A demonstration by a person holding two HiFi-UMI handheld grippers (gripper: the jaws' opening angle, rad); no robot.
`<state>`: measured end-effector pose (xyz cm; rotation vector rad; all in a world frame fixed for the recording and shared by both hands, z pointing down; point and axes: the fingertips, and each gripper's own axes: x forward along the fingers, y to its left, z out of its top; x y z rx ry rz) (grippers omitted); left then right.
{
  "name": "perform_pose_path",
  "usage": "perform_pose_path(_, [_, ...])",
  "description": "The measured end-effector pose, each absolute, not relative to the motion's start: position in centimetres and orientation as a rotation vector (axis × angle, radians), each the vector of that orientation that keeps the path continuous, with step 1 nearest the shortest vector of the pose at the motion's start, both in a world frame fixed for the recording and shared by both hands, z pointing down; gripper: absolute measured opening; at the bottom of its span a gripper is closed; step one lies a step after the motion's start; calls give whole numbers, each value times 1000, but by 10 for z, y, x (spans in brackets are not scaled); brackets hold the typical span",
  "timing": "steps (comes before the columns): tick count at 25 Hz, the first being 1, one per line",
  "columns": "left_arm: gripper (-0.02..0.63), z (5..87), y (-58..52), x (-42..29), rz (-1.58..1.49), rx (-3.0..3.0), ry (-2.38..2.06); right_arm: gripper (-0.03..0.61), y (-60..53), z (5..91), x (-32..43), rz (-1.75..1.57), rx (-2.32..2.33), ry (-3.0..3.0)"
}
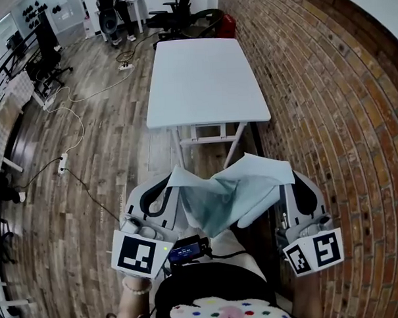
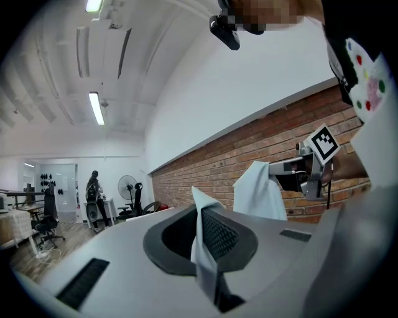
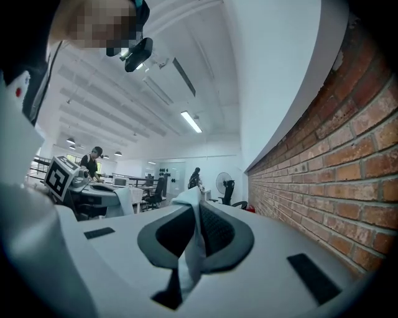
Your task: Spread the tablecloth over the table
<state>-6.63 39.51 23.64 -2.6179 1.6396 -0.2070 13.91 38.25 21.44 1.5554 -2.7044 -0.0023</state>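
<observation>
Head view, looking steeply down: I see the tablecloth (image 1: 230,190), a pale blue-green fabric, hanging bunched and creased in the air between my two tools, close to my body. It is well short of the table (image 1: 205,76), whose smooth white rectangular top sits farther out, bare, with its right edge along the brick wall (image 1: 328,103). The left gripper (image 1: 171,179) pinches the cloth's left corner and the right gripper (image 1: 287,183) pinches the right one. Only this view shows the table top, the grey plank floor (image 1: 88,193) and a cable (image 1: 75,121) snaking across it on the left.

Left gripper view: my jaws are fully together on a thin upright fold of the cloth, which rises in a point between the ribbed dark pads. Across to the right I see the other tool with its own limp corner of fabric draped below it. A standing fan (image 2: 127,184) shows far off at the end of the brick wall.

Right gripper view: the jaws here are likewise clamped tight on a soft, crumpled corner of cloth. Strip lights (image 3: 191,122) run along the white ceiling, which the head view does not show.
</observation>
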Motion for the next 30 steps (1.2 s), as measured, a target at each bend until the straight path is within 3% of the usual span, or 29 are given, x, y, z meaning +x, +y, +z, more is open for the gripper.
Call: perform_pose_path(30, [14, 273, 151, -52, -385, -2540, 1866, 38, 112, 265, 160, 120, 1312, -2725])
